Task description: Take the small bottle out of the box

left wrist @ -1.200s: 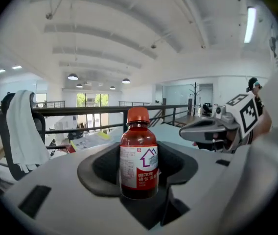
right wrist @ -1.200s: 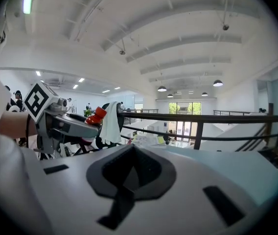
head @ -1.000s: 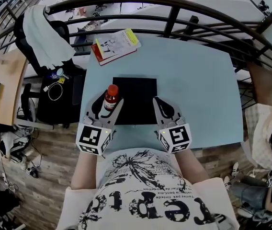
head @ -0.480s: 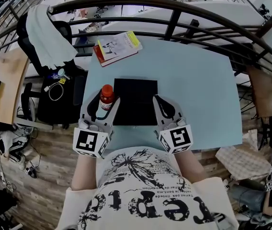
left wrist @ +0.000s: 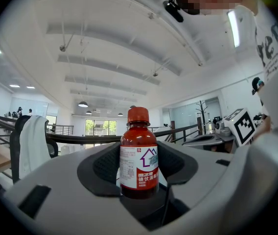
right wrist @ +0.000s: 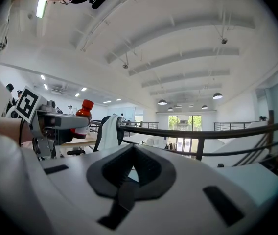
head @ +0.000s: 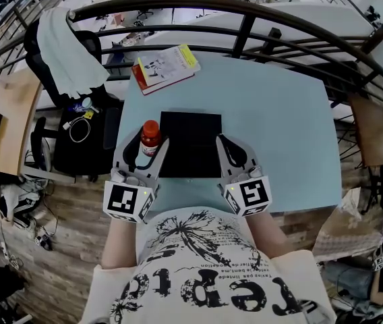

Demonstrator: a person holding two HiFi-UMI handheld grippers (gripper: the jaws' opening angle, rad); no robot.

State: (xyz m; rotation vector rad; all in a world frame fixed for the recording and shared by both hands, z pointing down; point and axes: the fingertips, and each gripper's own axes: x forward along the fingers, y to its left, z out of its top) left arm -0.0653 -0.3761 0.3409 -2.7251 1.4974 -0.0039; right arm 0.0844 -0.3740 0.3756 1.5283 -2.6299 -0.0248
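Shifted left off the box [head: 191,123], small bottle [head: 150,133] clamped in left tool [head: 149,147], base hidden; right tool [head: 225,145] closed.

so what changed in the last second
The left gripper, shut on the small red bottle, carried it a little to its left, clear of the black box; nearly all of that came in the first half second. The right gripper stayed shut and empty beside the box, which did not move.
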